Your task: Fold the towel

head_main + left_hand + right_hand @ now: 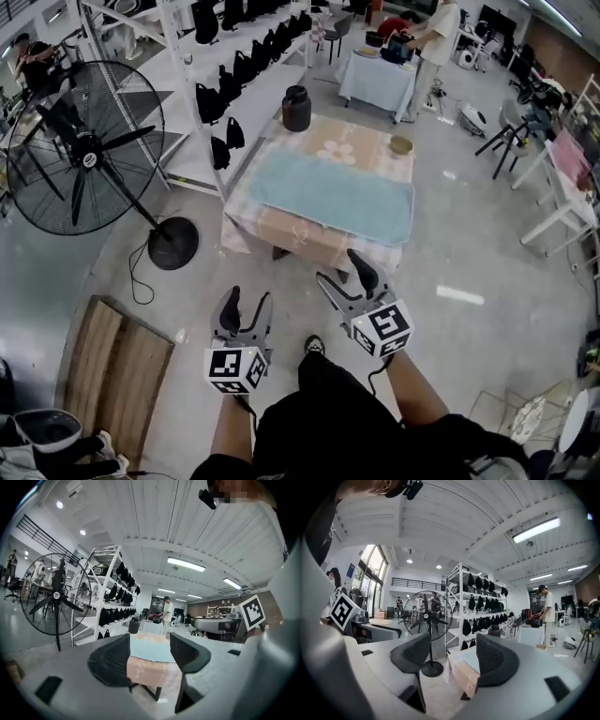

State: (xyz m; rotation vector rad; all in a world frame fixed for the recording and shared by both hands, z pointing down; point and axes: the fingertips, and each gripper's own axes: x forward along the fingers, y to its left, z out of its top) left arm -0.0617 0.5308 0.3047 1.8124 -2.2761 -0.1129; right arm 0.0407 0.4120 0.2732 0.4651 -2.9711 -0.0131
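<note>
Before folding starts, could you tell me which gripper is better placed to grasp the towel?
Probably right: the right gripper, open and empty, reaches nearer the towel and its near edge; the left gripper, also open, hangs farther back.

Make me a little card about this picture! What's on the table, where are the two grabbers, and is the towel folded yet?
Table: pink-covered, in the middle of the room
Towel: light blue, spread flat on the table, not folded yet
Also on table: dark jug at the far left corner, small bowl near the far right corner
Left gripper: open, empty, short of the table
Right gripper: open, empty, not touching the towel
Beside table: big standing fan on the left
</note>
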